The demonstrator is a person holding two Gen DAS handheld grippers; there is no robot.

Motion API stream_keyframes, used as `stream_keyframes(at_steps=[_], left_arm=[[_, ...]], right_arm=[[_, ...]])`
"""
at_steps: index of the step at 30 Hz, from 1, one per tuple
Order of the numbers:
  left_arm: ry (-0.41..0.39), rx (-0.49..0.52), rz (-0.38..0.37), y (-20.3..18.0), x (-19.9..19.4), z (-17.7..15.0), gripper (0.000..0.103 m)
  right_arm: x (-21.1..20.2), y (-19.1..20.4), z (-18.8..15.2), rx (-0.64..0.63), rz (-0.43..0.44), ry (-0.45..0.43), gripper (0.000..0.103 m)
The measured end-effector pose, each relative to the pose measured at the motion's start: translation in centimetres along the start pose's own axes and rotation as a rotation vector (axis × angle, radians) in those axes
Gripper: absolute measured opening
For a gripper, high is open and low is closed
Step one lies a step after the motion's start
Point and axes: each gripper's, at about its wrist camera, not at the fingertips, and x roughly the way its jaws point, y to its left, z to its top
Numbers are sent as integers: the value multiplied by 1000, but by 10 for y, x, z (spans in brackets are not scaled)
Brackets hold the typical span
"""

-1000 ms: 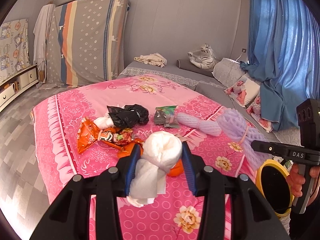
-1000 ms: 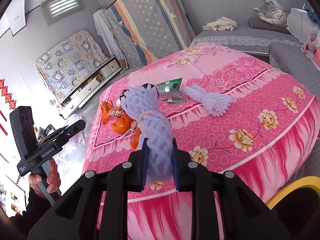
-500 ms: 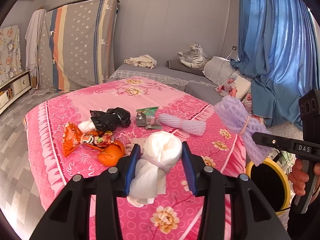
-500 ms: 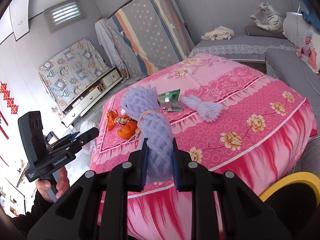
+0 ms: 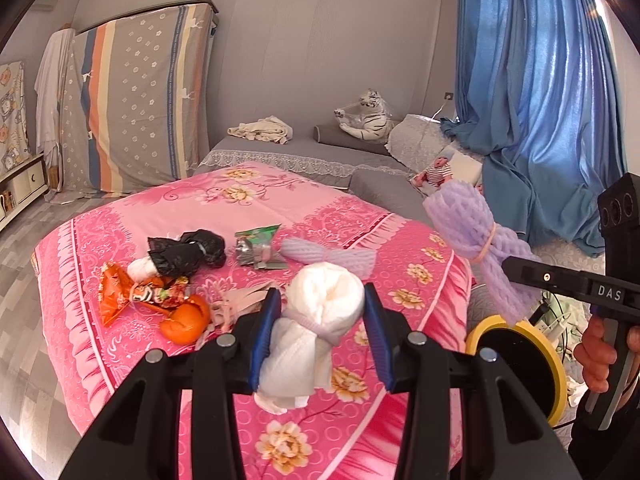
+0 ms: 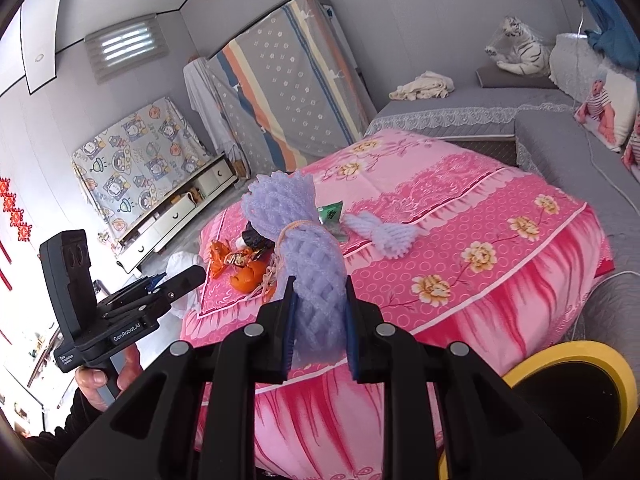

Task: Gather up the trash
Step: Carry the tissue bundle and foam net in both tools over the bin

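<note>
My left gripper (image 5: 320, 320) is shut on a white foam net bundle (image 5: 316, 320), held above the pink bed's near edge. My right gripper (image 6: 320, 320) is shut on a purple foam net bundle (image 6: 308, 256); that bundle also shows in the left wrist view (image 5: 476, 236), above a yellow-rimmed bin (image 5: 516, 356) beside the bed. On the bed lie a black bag (image 5: 188, 254), an orange wrapper (image 5: 120, 292), orange peel (image 5: 186, 320), a green and silver packet (image 5: 256, 246) and a second purple foam net (image 5: 328, 254).
The pink bedspread (image 5: 200, 208) covers the bed. A grey sofa (image 5: 372, 188) with a toy tiger (image 5: 368, 116) and dolls stands behind it. Blue curtains (image 5: 540, 100) hang at the right. A striped mattress (image 5: 136, 108) leans on the far wall. The bin also shows in the right wrist view (image 6: 568, 392).
Both grippers have drawn back from the bed with their bundles still held. The right gripper has moved toward the yellow-rimmed bin, which now fills more of its view.
</note>
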Motion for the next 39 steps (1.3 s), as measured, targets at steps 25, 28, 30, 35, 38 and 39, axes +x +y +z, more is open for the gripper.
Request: stream_keyframes(at_steps=[25,28,30,35,38,39], left_arm=[[27,72,-154,-77,21,8,39],[38,97,-175,-91,26,8,40],[46,118,-189,-101,29,8,40],[77,146,-229,-122,41,6,40],[100,171,-253,-136,49,4,40],[105,179,-257,-140,52,3,40]], right_arm=[[-70,-37,-8,72,-128,-109,19],[-81,-46,-10,88,-158,-130,19],[-89,-53,-12,102,-176,-141,19],[-106,-70,-19,135,-232,-161,19],[-115,-82,-25,152,-270,-167,19],[-117,-86,-27,164,-281,-169,19]])
